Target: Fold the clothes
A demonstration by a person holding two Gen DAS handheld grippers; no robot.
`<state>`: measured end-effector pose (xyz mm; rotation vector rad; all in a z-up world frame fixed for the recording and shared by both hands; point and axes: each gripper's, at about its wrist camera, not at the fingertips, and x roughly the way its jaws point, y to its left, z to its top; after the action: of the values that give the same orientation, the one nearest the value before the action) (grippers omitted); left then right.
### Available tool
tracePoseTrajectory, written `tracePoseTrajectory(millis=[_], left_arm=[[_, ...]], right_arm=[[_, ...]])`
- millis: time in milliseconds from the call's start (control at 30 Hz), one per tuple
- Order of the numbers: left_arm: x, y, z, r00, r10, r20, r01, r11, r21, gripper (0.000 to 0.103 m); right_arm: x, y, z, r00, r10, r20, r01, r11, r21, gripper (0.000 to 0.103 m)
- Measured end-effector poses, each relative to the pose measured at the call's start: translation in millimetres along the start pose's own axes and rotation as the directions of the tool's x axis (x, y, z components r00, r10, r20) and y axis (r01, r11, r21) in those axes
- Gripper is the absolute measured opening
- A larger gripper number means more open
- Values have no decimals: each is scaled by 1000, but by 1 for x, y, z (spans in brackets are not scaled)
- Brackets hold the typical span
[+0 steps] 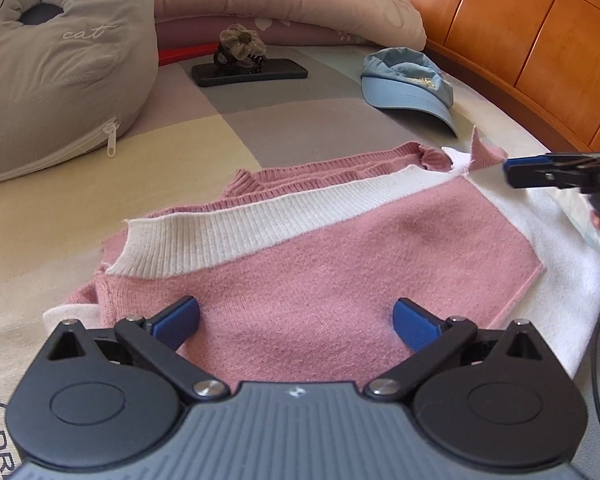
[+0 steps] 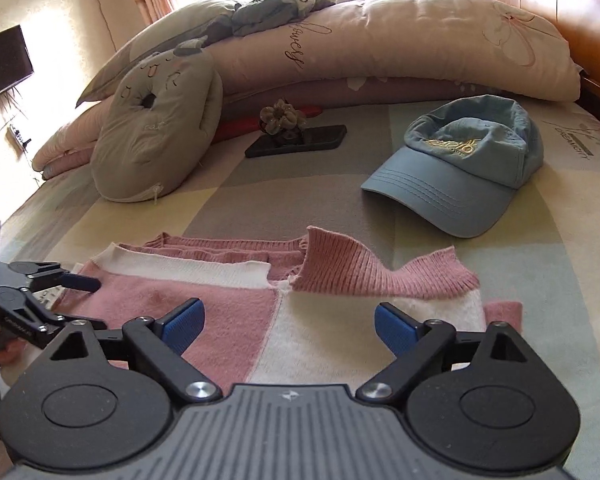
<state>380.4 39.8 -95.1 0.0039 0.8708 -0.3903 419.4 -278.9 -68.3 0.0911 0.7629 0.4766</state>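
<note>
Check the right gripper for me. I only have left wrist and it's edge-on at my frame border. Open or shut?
Observer: Open. The right gripper has its jaws wide apart over the sweater, with nothing between them.
Operator: What's just ahead of it?
Observer: A pink ribbed band, curled up off the white panel.
Operator: Anything past the white panel on its outer side?
Observer: A small pink piece of knit sticks out beside it, flat on the bed.
</note>
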Motion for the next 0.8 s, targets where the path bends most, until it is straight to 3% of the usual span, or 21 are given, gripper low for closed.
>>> tracePoseTrajectory(millis=[100,233,400,500,633,733,800], left_arm=[[1,-1,-1,1000,9,9,-9,1000,5,102],[-1,-4,1,1000,20,3,-20,1000,11,102],[4,-15,3,1000,7,7,-7,999,40,102],[6,-22,4,1000,3,10,-3,998,59,102],[4,-19,-1,1000,7,23,-8,999,47,102],[-10,-17,-3,999,44,6,-44,998,35,102],[-28,-19,-9,999,39,34,-41,998,44,102]], right_arm=[[38,-13,1,998,-65,-23,66,997,41,97],[36,-11,4,996,-84,-7,85,994,62,98],[2,1,5,999,0,51,1,1000,-21,98],[21,9,15,1000,-4,23,5,999,-46,98],[65,5,17,998,-35,-51,36,999,12,99],[50,5,15,998,-23,-50,25,999,44,97],[14,5,5,1000,3,-31,-1,999,48,97]])
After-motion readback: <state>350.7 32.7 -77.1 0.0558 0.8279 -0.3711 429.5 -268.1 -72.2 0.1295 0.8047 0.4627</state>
